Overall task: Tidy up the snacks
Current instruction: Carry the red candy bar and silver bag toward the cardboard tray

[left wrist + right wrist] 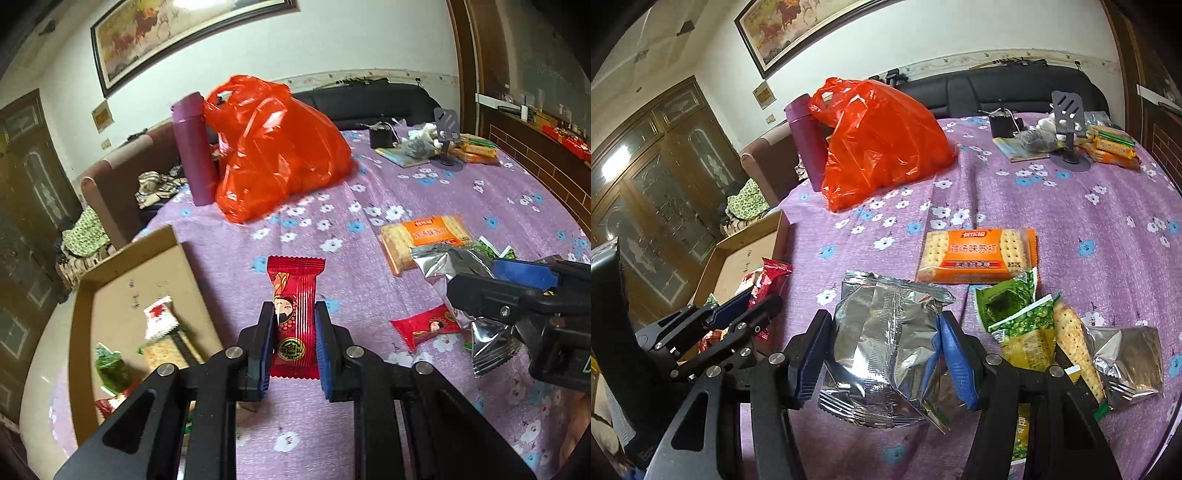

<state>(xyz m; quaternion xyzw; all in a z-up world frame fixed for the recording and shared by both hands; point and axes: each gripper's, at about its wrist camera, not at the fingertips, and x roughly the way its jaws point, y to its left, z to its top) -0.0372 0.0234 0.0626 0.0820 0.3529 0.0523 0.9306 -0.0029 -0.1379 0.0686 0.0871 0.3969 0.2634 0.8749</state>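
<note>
L gripper (294, 314) sits bottom centre of the left wrist view, jaws clenched on a red candy packet (294, 314) w/ a cartoon figure; the packet stands upright betw the blue pads, its crimped top edge above the fingertips, clear of the purple floral tablecloth (332, 184). R gripper (882, 332) is bottom centre of the right wrist view, jaws grasping a crumpled silver foil bag (886, 343) from both sides, pads pressing into the foil. Cardboard box (184, 269) lies at lower left of the left wrist view, open, w/ a red-and-white candy (159, 317), a cracker pack and green wrappers inside. Orange cracker pack (977, 254) lies flat on the cloth, centre right of the right wrist view, just above the foil bag. Green snack packets (1008, 306) lie right of the R gripper, beside another silver bag (1126, 365) at lower right. A 2nd red candy (428, 326) lies on the cloth, right of centre in the left wrist view, near the R gripper. Orange-red plastic bag (273, 147) sits upper centre, touching a purple bottle (194, 147) on its left. More cracker packs (1112, 146) and a dark phone stand (1069, 122) sit upper right.
</note>
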